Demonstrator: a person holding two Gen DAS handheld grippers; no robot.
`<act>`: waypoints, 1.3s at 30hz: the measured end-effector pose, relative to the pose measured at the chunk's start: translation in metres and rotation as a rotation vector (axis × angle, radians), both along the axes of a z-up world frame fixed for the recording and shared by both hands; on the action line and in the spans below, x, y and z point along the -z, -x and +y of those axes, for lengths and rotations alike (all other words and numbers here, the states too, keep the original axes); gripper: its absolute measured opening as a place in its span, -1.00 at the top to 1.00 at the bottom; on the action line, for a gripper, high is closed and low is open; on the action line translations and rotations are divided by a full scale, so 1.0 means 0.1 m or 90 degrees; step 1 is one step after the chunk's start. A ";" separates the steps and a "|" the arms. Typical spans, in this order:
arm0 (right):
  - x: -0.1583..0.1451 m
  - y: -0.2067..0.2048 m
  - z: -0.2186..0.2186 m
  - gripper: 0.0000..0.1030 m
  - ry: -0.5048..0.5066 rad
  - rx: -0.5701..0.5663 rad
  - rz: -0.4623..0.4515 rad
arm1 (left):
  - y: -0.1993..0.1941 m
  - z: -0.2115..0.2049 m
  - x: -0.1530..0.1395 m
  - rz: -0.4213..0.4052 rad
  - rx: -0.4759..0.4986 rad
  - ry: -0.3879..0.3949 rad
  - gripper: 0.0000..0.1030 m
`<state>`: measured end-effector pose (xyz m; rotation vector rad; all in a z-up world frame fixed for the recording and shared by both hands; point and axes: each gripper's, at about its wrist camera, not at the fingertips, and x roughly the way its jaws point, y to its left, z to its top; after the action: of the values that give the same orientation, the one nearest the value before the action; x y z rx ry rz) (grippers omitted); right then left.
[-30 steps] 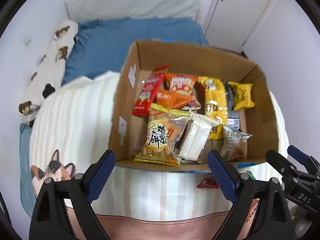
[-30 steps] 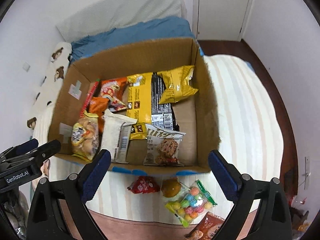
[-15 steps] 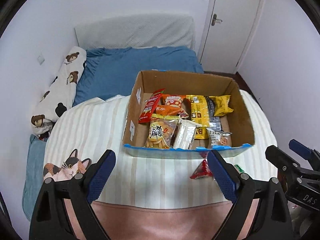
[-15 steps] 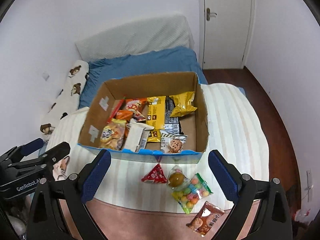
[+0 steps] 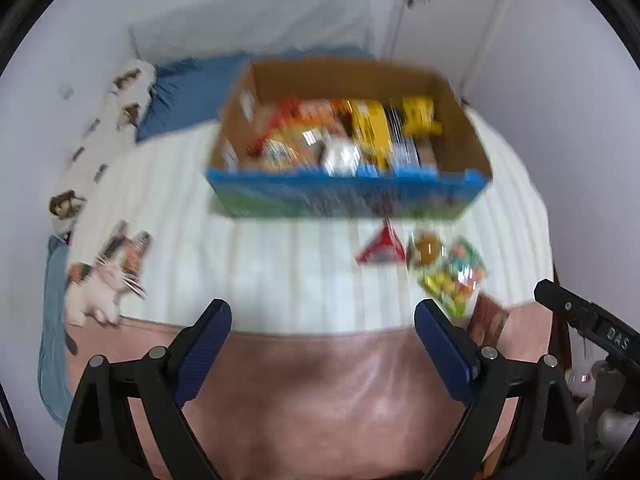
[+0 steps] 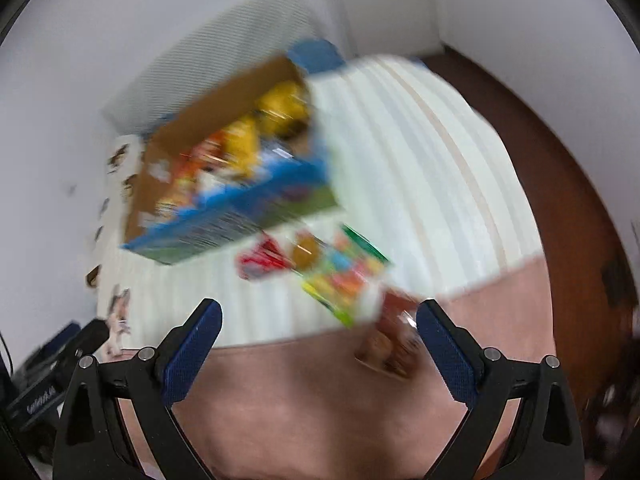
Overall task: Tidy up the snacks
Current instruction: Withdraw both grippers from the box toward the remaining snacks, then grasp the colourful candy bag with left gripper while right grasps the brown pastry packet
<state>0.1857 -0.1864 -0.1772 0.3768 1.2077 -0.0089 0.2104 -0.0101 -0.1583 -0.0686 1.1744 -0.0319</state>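
Snacks fill the cardboard box [image 5: 348, 136] on the bed [image 5: 280, 264]; four loose packets [image 5: 424, 264] wait near it, right, while both claws, left claw [image 5: 323, 354] and right claw [image 6: 320, 350], hang spread and empty.

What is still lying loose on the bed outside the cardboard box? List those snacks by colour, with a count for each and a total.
Red triangular snack packet: 1
Clear packet holding a brown round snack: 1
Green-edged bag of multicoloured candies: 1
Brown snack packet: 1
Total: 4, all in front of the cardboard box.
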 end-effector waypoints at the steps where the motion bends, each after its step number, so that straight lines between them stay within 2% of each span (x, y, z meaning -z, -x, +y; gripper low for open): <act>1: 0.18 0.01 -0.10 -0.94 0.001 0.018 0.021 | -0.02 -0.07 0.10 0.011 0.006 -0.011 -0.82; 6: 0.97 0.00 -0.35 -0.94 -0.033 0.088 0.100 | -0.17 -0.38 0.63 0.075 0.038 -0.058 -0.82; 9: 1.35 -0.03 -0.32 -0.93 -0.060 0.099 0.129 | -0.23 -0.52 0.83 0.102 0.060 -0.087 -0.82; 12: 1.51 -0.06 -0.20 -0.92 -0.007 0.065 0.115 | -0.32 -0.67 0.91 0.111 0.080 -0.108 -0.82; 13: 1.54 -0.04 -0.18 -0.87 0.006 0.057 0.106 | -0.36 -0.73 0.92 0.112 0.087 -0.107 -0.82; 15: 1.54 0.01 -0.17 -0.59 0.035 0.051 0.088 | -0.45 -0.86 0.92 0.115 0.101 -0.108 -0.82; 17: 1.51 0.11 -0.20 -0.18 0.047 0.050 0.069 | -0.54 -1.00 0.92 0.116 0.121 -0.093 -0.82; 22: 1.44 0.37 -0.50 -0.16 0.009 0.080 0.061 | -0.74 -1.56 0.99 0.138 0.206 -0.065 -0.82; 24: 1.46 0.45 -0.66 -0.17 -0.013 0.097 0.066 | -0.84 -1.81 1.13 0.177 0.253 -0.052 -0.82; 29: 1.54 0.47 -0.86 -0.17 -0.049 0.114 0.078 | -0.98 -2.25 1.47 0.221 0.337 -0.098 -0.80; 30: 1.56 0.47 -0.87 -0.17 -0.056 0.115 0.082 | -0.99 -2.29 1.52 0.224 0.338 -0.100 -0.50; 31: 1.57 0.48 -0.86 -0.17 -0.059 0.116 0.083 | -0.99 -2.30 1.55 0.225 0.335 -0.108 -0.34; 32: 1.59 0.49 -0.87 -0.17 -0.059 0.117 0.083 | -0.98 -2.29 1.57 0.222 0.329 -0.122 -0.08; 35: 1.62 0.50 -0.84 -0.17 -0.054 0.118 0.082 | -0.91 -2.18 1.55 0.215 0.300 -0.121 0.02; 39: 1.61 0.55 -0.71 -0.17 -0.052 0.097 0.088 | -0.65 -1.79 1.55 0.235 0.232 -0.075 0.04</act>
<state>0.1312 -0.2577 -0.3387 0.5466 1.3162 -0.1197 0.2753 -0.1893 -0.3129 0.2535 1.5424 -0.2809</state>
